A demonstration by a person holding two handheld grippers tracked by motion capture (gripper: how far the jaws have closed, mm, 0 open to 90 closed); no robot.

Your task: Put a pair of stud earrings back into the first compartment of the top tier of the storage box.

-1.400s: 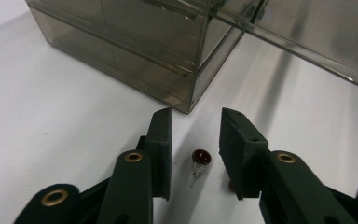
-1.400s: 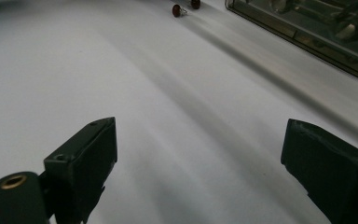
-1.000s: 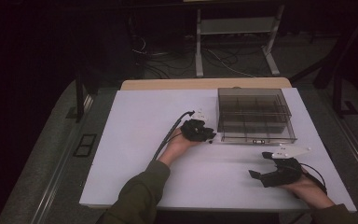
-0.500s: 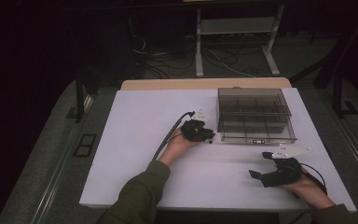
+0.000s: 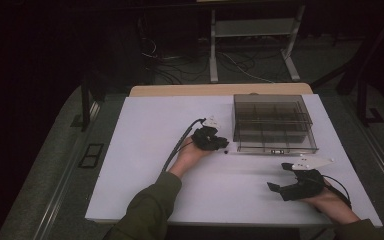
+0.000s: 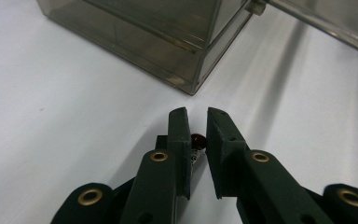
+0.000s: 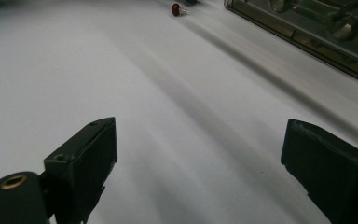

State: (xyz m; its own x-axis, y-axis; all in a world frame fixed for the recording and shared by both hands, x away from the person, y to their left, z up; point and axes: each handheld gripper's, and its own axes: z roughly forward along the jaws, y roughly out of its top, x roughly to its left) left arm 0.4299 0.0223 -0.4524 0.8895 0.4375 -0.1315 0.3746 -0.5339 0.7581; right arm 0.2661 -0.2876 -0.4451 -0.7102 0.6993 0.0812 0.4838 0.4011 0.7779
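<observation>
Now your left gripper [image 6: 196, 116] is clamped on the small red part [image 6: 197, 140], pinched low between its jaws just off the near corner of the smoky plastic box [image 6: 168, 42]. Your right gripper [image 5: 285, 177] hangs open, well apart, so the box lies straight ahead of the left.

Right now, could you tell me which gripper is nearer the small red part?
Left. The left gripper has the small red part between its jaws; the right gripper sits open, well away.

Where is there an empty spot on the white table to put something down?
The white table is bare along its whole left side, left of the left gripper. There is also a bare strip in the middle, between the left gripper and the right gripper. It is crowded at the back right, around the smoky clear plastic compartment box.
</observation>
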